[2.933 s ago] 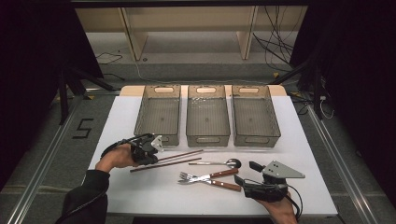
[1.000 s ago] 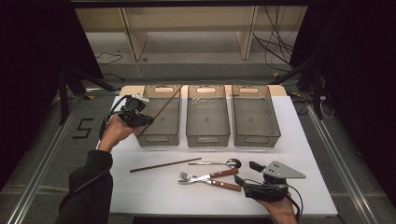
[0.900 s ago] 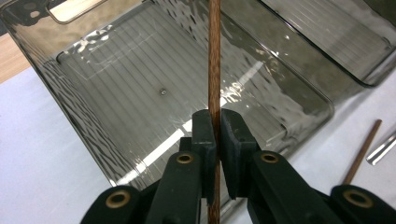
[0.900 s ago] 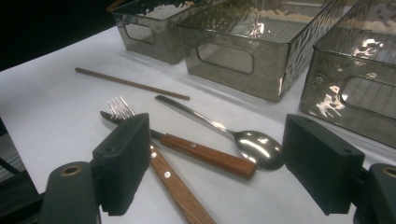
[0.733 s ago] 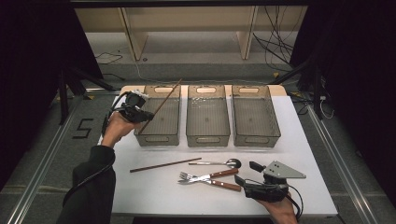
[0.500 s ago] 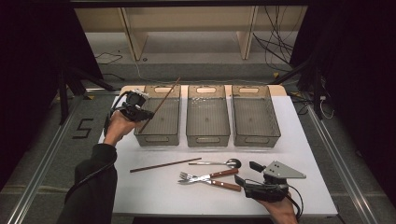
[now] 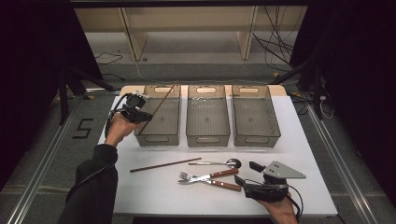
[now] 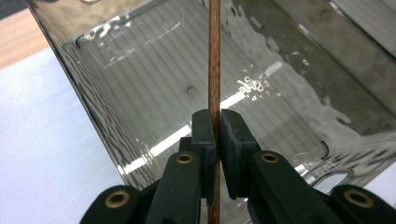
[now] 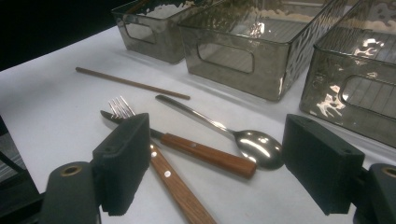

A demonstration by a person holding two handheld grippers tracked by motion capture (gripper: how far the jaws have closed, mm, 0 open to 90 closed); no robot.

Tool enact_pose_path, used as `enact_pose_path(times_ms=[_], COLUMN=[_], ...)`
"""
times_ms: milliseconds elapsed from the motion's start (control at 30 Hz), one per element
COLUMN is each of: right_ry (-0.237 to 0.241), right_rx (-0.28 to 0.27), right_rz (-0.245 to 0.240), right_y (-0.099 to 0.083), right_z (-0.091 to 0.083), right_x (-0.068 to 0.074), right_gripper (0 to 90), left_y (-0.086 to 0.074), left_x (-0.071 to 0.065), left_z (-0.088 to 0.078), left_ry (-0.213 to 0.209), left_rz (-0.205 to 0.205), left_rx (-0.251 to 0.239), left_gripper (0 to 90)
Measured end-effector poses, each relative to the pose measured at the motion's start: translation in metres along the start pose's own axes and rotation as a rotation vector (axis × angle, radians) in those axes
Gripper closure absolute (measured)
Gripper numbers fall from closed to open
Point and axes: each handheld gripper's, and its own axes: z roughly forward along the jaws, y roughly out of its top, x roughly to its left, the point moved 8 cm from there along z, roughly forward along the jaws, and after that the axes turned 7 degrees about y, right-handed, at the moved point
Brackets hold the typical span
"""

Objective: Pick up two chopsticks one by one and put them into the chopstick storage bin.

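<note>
Where the white table carries its stock, three smoky clear bins stand in a row at the far side: left bin, middle bin, right bin, each just beside the next. Item one, the left gripper, sits at the left bin's near-left corner, about 10 o'clock from the table's centre, its jaws clamped on a brown chopstick; the stick slants from the jaws toward 1 o'clock, over the left bin's open top. From the left gripper view, the same chopstick runs straight up between the closed black pads, with the ribbed floor of the left bin behind it. Item two, a second chopstick, lies flat on the table near the middle, pointing roughly 2 to 8 o'clock. Item three, a spoon, lies just to its 3 o'clock side, bowl to the right. Items four and five, two wooden-handled forks, lie crossed below the spoon, tines toward 9 o'clock. Item six, the right gripper, rests at 5 o'clock on the table, jaws spread wide and holding nothing; in the right gripper view its pads frame the fork handles and spoon bowl without touching them.
</note>
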Motion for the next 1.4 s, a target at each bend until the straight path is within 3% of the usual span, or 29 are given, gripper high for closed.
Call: enact_pose_path(times_ms=[200, 267, 333, 433, 533, 800, 1000, 1167, 1400], right_ry=[0.0, 0.0, 0.001, 0.001, 0.001, -0.001, 0.0, 0.0, 0.001], right_rx=[0.0, -0.001, 0.0, -0.001, 0.0, -0.001, -0.002, -0.003, -0.008], right_rz=[0.0, 0.0, 0.0, 0.0, 0.0, -0.001, -0.002, -0.004, -0.011], right_y=[0.0, 0.0, 0.0, 0.0, 0.0, 0.0, 0.0, 0.0, 0.001], right_z=[0.0, 0.0, 0.0, 0.0, 0.0, 0.0, 0.0, 0.0, -0.001], right_x=[0.0, 0.0, 0.0, 0.0, 0.0, 0.0, 0.001, 0.001, 0.002], right_gripper=[25.1, 25.0, 25.1, 25.1, 25.0, 25.0, 25.0, 25.0, 24.8], left_y=[-0.004, -0.004, -0.004, 0.0, 0.001, -0.004, -0.015, -0.023, -0.032], left_x=[0.002, 0.001, 0.0, 0.001, -0.001, -0.014, -0.027, -0.039, -0.056], left_z=[0.004, 0.005, 0.005, 0.002, -0.003, -0.019, -0.033, -0.044, -0.052], left_ry=[0.013, -0.003, -0.001, 0.017, 0.002, -0.045, -0.073, -0.098, -0.115], left_rz=[-0.023, -0.036, -0.041, -0.067, -0.078, -0.063, -0.02, 0.009, 0.065], left_rx=[0.013, 0.012, 0.015, -0.021, -0.028, -0.051, -0.064, -0.087, -0.077], left_gripper=[83.0, 81.5, 71.1, 63.6, 53.7, 37.7, 28.3, 23.4, 20.3])
